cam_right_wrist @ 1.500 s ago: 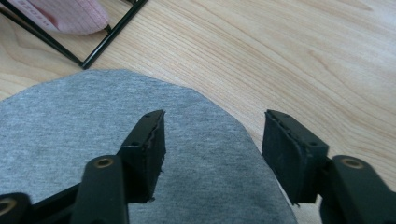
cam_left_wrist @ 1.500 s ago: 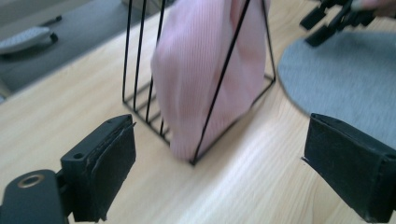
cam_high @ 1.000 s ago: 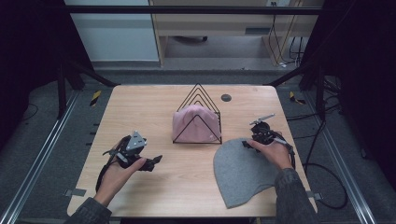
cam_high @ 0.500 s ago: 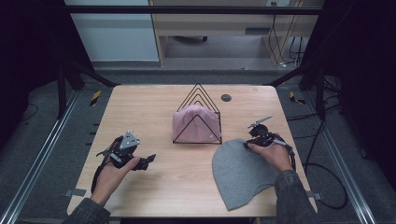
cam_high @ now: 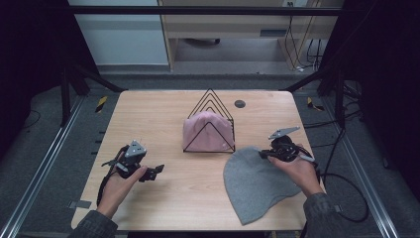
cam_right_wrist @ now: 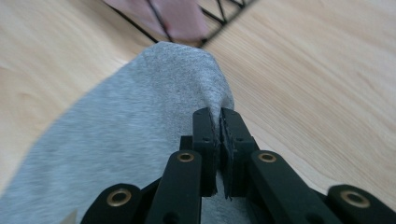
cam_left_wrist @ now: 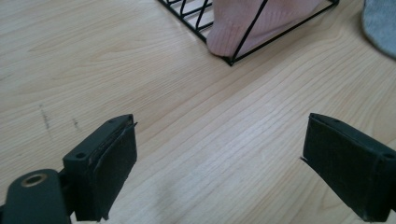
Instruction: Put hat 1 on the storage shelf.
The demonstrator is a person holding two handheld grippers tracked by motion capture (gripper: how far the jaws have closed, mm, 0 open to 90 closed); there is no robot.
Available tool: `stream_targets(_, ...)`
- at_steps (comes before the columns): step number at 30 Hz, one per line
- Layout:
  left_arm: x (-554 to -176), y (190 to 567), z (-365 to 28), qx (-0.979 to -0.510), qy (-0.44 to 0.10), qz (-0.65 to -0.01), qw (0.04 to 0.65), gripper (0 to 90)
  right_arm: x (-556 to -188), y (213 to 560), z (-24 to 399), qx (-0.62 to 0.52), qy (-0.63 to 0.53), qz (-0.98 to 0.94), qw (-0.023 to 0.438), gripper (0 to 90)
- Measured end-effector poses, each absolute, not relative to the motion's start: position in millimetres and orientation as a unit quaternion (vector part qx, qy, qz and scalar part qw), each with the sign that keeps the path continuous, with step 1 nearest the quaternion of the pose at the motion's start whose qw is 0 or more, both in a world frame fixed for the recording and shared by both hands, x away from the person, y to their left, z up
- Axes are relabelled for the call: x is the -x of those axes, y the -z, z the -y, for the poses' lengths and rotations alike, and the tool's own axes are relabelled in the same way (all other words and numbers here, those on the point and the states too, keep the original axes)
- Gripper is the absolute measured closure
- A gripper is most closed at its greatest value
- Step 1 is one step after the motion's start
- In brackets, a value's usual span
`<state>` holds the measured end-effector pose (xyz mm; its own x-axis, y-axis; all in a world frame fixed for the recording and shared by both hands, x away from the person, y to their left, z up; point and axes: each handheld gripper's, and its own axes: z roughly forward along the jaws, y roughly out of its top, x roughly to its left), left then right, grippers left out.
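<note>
The left hand-held gripper (cam_high: 148,172) rested low over the bare wood at the left of the bench (cam_high: 148,114), its jaws spread wide with nothing between them, seemingly parked there so as to stay clear of the work and ready to help if needed. Toward the middle, a black wire rack (cam_high: 210,106) stood upright with a pink beanie (cam_high: 208,131) tucked among its triangular dividers, which suggested the rack served as the place where hats were to be filed. Just right of the rack's near corner lay a grey beanie (cam_high: 257,186), flat on the bench except for its upper edge. There the right hand-held gripper (cam_high: 264,154) had just been closing, and its jaws now pinched a fold of the grey knit tightly, the cloth tenting up toward the pads; gripping at the rim probably gave the best purchase for lifting the hat toward the rack.
</note>
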<state>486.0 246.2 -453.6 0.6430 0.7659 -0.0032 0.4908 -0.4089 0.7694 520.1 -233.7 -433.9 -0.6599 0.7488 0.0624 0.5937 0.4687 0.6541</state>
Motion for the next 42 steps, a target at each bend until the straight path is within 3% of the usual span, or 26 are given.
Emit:
stream_targets(15,-481,453,-227,-0.813,-0.123,-0.346,0.451,9.4,-469,372,210,-0.318,-0.393,-0.848,0.159,86.3)
stream_targets(32,-475,448,-228,-0.808,-0.101,-0.331,0.477,9.7,-463,317,149,-0.257,-0.438,-0.843,0.178,86.4)
stream_targets(42,-469,442,-226,-0.803,-0.084,-0.306,0.505,10.3,-449,291,136,-0.263,-0.460,-0.827,0.188,86.5)
